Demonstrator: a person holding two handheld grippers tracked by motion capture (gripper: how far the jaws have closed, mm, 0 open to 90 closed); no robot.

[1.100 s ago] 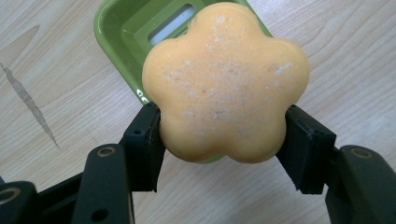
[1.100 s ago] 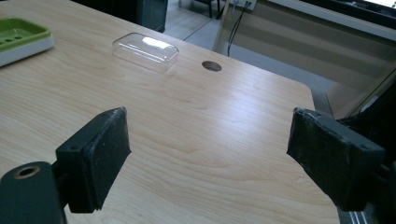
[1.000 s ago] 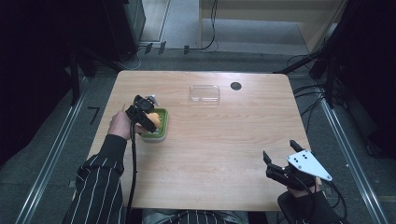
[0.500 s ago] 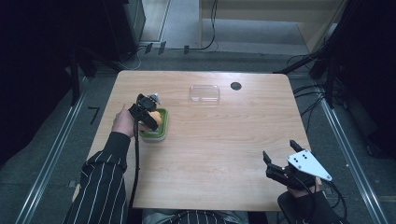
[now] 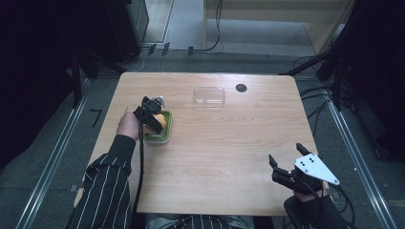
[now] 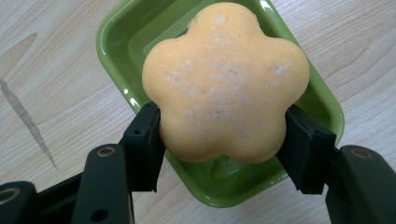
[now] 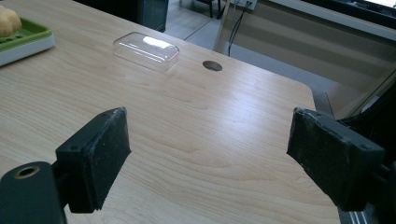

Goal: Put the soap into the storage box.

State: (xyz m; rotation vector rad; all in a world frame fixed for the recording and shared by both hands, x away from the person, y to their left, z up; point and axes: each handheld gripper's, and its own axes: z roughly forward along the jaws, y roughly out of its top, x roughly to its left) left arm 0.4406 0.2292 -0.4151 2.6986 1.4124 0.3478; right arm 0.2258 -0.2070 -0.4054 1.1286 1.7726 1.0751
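Two grippers at a wooden table (image 5: 224, 143), one per hand. Left gripper (image 6: 219, 135) is clamped on an orange flower-shaped soap (image 6: 224, 81): in the left gripper view both black pads press against its lower lobes from either side, no gap visible. The soap sits directly over a green soap dish (image 6: 126, 32), which has a rectangular shape with rounded corners and a glossy rim; can't tell whether the soap's underside touches the dish floor or is just above it. In the high view the left gripper (image 5: 152, 114) is over the left part of the table, with the soap (image 5: 161, 121) showing orange at its tip and the green dish (image 5: 162, 137) under it; the dish has a white base along its near edge. The person's left hand (image 5: 128, 126) holds the gripper body, striped sleeve (image 5: 107, 191) coming up from the bottom edge, black cable trailing down along the forearm. Right gripper (image 5: 285, 168) is well apart from all that, near the front right corner of the table, with its grey three-cornered plate on top. In the right gripper view its jaws stand wide apart with bare tabletop between them, gripping nothing. A clear plastic lid (image 5: 209, 95) lies flat on the far side of the table, apart from the dish, with a dark round cable hole (image 5: 241, 88) just to its right.
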